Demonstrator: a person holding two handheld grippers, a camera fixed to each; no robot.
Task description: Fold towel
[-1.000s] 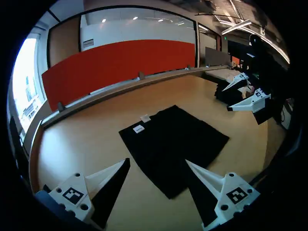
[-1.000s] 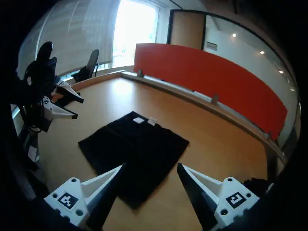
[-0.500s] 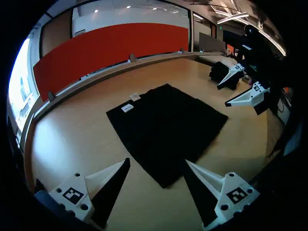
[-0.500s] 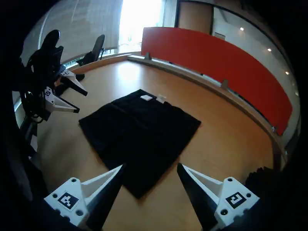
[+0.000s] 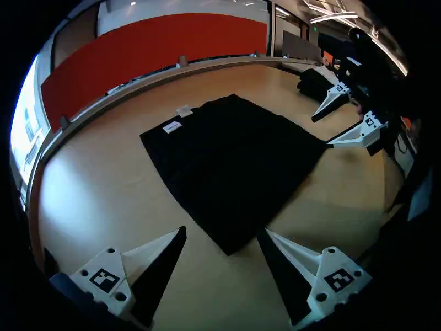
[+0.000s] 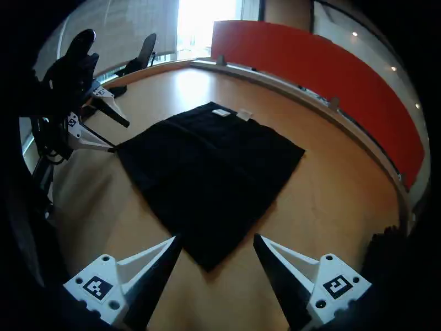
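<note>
A black towel (image 5: 237, 160) lies flat on the wooden table (image 5: 99, 187), with two white tags (image 5: 172, 126) at its far edge. My left gripper (image 5: 220, 231) is open, and the towel's near corner lies between its fingertips. Across the towel, my right gripper (image 5: 320, 133) is open with its lower fingertip at the towel's right corner. In the right gripper view the towel (image 6: 209, 165) points a corner between the open fingers of my right gripper (image 6: 216, 238). There my left gripper (image 6: 121, 138) hovers open at the towel's left corner.
A long red partition (image 5: 154, 49) runs along the table's far edge. A dark bundle (image 5: 314, 83) rests on the table behind my right gripper. Office chairs (image 6: 144, 52) stand by the bright window (image 6: 209, 16). A person in dark clothes (image 6: 66, 71) holds the grippers.
Both grippers have come lower and closer to the towel, each onto an opposite corner. The towel has stayed flat and unmoved.
</note>
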